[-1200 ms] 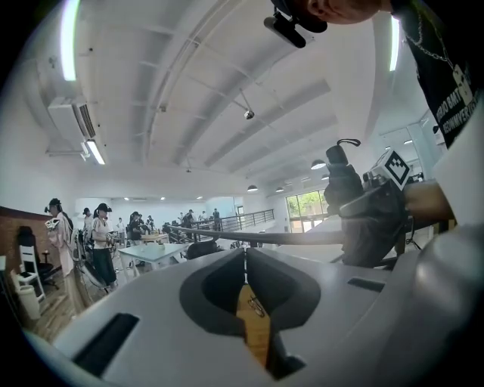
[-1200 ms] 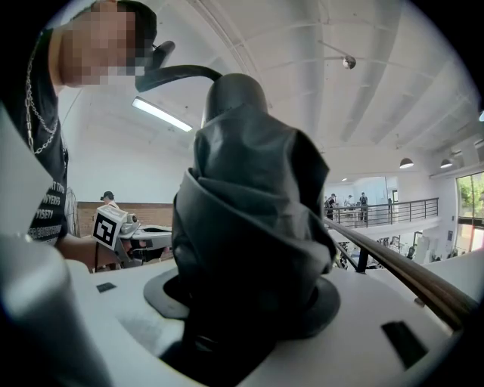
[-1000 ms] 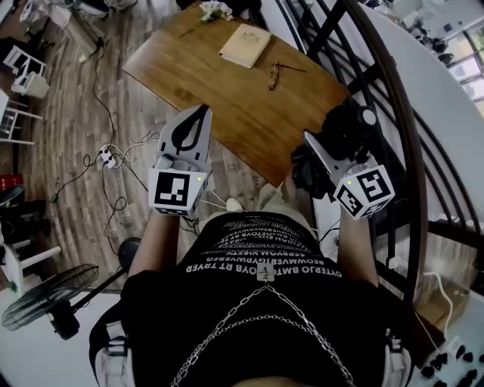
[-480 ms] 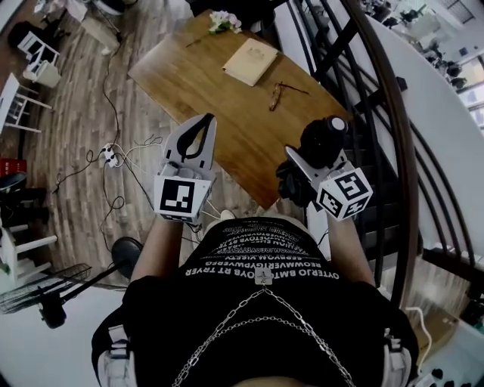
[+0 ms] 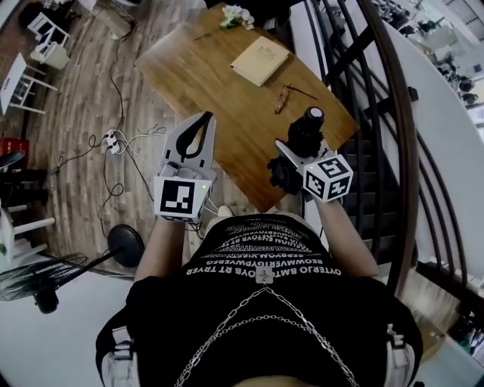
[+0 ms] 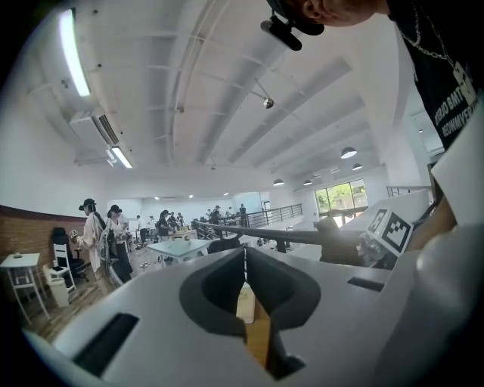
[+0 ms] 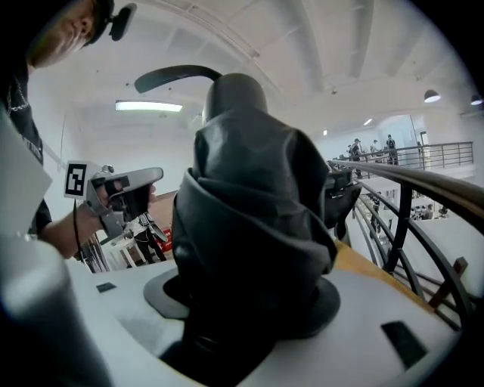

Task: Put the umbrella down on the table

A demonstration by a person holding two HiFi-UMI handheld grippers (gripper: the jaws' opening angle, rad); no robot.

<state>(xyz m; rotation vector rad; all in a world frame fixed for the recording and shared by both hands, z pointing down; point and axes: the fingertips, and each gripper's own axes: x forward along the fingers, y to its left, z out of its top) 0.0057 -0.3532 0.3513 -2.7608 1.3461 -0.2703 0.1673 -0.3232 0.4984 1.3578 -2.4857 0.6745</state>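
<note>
1. Black creased fabric wraps the one folded umbrella (image 7: 242,204), which has a rounded cap. It is clamped in the right gripper's (image 5: 291,157) jaws, over the 4 o'clock edge of the counter (image 5: 204,75).
2. Smooth brown wood forms the counter. It carries one flat tan notebook (image 5: 261,60), one pair of thin-framed glasses (image 5: 286,94) and one white flower sprig (image 5: 237,15) at its 12 o'clock end.
3. Pale grey plastic left gripper (image 5: 205,119), at the umbrella's 9 o'clock, has its jaws pressed together on nothing.
</note>
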